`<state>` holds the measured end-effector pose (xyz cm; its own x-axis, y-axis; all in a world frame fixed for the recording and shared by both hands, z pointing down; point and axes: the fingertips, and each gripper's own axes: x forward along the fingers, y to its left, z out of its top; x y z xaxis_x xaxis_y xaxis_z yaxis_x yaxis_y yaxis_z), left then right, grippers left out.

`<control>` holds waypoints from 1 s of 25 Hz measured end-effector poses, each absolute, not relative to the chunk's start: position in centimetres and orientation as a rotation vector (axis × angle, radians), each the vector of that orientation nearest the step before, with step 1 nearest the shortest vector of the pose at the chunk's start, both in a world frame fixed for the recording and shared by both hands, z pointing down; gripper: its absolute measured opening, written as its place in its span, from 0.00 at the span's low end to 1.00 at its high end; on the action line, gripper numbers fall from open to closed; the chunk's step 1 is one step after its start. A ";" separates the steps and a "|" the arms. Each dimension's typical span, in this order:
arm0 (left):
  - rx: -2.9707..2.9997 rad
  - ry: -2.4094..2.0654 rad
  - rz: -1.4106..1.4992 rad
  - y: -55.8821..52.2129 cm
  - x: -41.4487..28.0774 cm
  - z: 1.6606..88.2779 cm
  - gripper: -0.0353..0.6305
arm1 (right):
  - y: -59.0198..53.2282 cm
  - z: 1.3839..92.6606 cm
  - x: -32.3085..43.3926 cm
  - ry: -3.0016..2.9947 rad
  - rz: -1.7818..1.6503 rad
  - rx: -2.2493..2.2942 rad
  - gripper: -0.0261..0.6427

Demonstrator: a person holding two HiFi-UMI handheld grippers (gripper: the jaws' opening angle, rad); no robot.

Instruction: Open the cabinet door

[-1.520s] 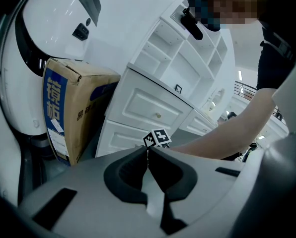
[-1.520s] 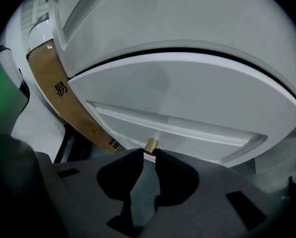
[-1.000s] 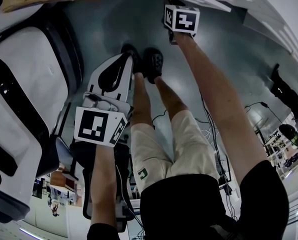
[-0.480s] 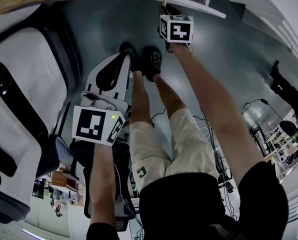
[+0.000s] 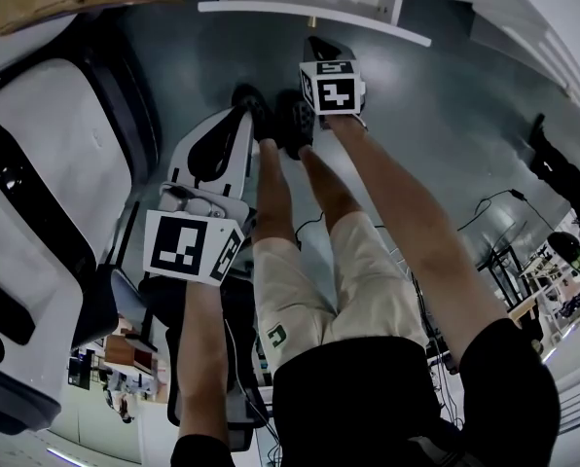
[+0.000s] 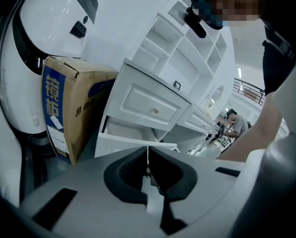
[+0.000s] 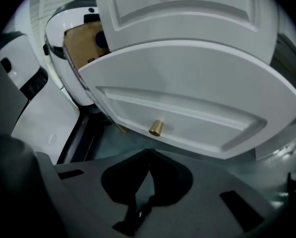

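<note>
We find our right hand-held gripper (image 7: pixel 149 155) just pressed together, empty, beside the brass knob (image 7: pixel 156 128) of the white panelled cabinet door (image 7: pixel 197 83), already ajar.

Robot lab: wht robots (image 5: pixel 37 193), flr cables (image 5: pixel 494 199).

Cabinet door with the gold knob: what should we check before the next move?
1. Cabinet door swung open: ok. It stands out from the cabinet.
2. Right gripper off the brass knob: ok. Its jaws have just been closing and are now together with nothing between them. The knob sits just beyond the tips.
3. Left gripper empty: ok. Its jaws are together and hold nothing.
4. Room for the door to swing further beside the cardboard box: cannot tell.
</note>
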<state>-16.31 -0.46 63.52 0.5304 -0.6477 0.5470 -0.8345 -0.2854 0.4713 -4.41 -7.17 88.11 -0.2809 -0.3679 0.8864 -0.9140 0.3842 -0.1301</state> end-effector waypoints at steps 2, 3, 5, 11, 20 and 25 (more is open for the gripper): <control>2.023 -1.208 0.324 -0.4 -16.6 63.6 0.09 | -6.7 88.3 -4.1 -1.819 0.867 1.135 0.07; 2.019 -1.212 0.324 -0.4 -16.7 63.6 0.09 | -6.7 88.3 -4.0 -1.821 0.859 1.144 0.07; 2.018 -1.213 0.327 -0.2 -16.8 63.7 0.09 | -7.0 87.9 -3.8 -1.835 0.846 1.156 0.10; 2.016 -1.203 0.331 0.0 -16.4 63.7 0.09 | -8.5 87.0 -4.4 -1.869 0.873 1.202 0.23; 2.030 -1.178 0.331 0.4 -15.8 63.5 0.09 | -10.8 87.0 -4.7 -1.847 0.926 1.260 0.19; 2.031 -1.178 0.331 0.4 -16.0 63.5 0.09 | -10.6 87.0 -4.8 -1.854 0.926 1.235 0.18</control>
